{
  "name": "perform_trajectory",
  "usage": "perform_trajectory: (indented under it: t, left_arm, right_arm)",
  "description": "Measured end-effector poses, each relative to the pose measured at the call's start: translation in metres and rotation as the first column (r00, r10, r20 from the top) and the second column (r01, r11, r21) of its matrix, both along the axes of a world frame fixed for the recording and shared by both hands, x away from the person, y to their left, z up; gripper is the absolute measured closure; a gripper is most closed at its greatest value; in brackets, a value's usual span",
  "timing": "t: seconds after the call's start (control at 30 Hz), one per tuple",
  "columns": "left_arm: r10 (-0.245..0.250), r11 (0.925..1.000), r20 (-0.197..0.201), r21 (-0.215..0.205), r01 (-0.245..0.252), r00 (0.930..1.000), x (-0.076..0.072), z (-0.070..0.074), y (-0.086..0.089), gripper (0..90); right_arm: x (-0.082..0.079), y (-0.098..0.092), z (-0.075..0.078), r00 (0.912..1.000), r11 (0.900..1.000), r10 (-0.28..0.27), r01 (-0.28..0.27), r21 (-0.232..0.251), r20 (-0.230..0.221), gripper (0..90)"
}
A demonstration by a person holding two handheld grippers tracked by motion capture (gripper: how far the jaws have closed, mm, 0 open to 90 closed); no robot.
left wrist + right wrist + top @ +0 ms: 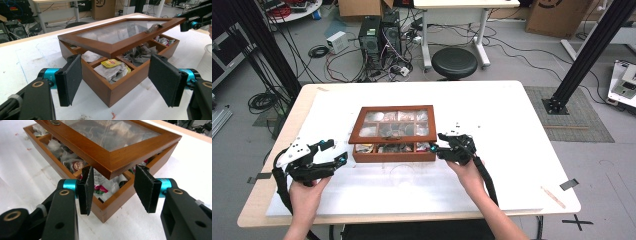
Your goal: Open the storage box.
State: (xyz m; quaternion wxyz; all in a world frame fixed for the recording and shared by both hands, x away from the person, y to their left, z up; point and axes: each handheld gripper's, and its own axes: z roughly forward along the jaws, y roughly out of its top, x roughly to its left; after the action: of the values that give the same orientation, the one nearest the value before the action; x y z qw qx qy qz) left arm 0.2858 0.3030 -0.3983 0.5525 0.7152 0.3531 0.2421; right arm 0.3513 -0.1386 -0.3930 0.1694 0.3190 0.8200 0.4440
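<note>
A brown wooden tea box with a glass lid stands mid-table, its compartments full of tea bags. The lid is tilted up a little at the front, hinged at the back. My right gripper is at the box's front right corner. In the right gripper view its jaws straddle the raised lid's corner, with the pad tips against the lid's two edges. Left of the box, my left gripper is held apart from it. Its jaws stand wide open toward the box's near corner, with nothing between them.
A clear plastic cup stands on the white table just in front of the box, between my hands; its rim shows in the left gripper view. Beyond the table are a black stool, computers and cables.
</note>
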Motion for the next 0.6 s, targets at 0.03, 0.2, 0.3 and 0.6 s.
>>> perform_trajectory:
  t: [0.03, 0.2, 0.3, 0.6]
  left_arm:
    - [-0.001, 1.0, 0.0, 0.001, 0.001, 1.0, 0.0, 0.0, 0.0, 27.6]
    - [-0.002, 1.0, -0.002, 0.004, 0.002, 1.0, 0.0, 0.0, 0.0, 27.6]
    - [-0.001, 1.0, -0.001, 0.004, 0.001, 1.0, 0.0, 0.0, 0.0, 27.6]
    - [0.0, 1.0, -0.005, 0.006, 0.0, 1.0, 0.0, 0.0, -0.001, 27.6]
  right_arm:
    - [0.0, 0.0, 0.002, 1.0, 1.0, -0.004, 0.004, 0.008, 0.005, 52.2]
    - [0.001, 0.0, 0.004, 0.9999, 1.0, -0.003, 0.003, 0.012, 0.01, 52.6]
    - [0.001, 0.0, 0.007, 0.9999, 1.0, 0.0, -0.001, 0.014, 0.014, 53.2]
    - [0.004, 0.0, 0.017, 0.9995, 1.0, -0.006, 0.005, 0.023, 0.031, 53.5]
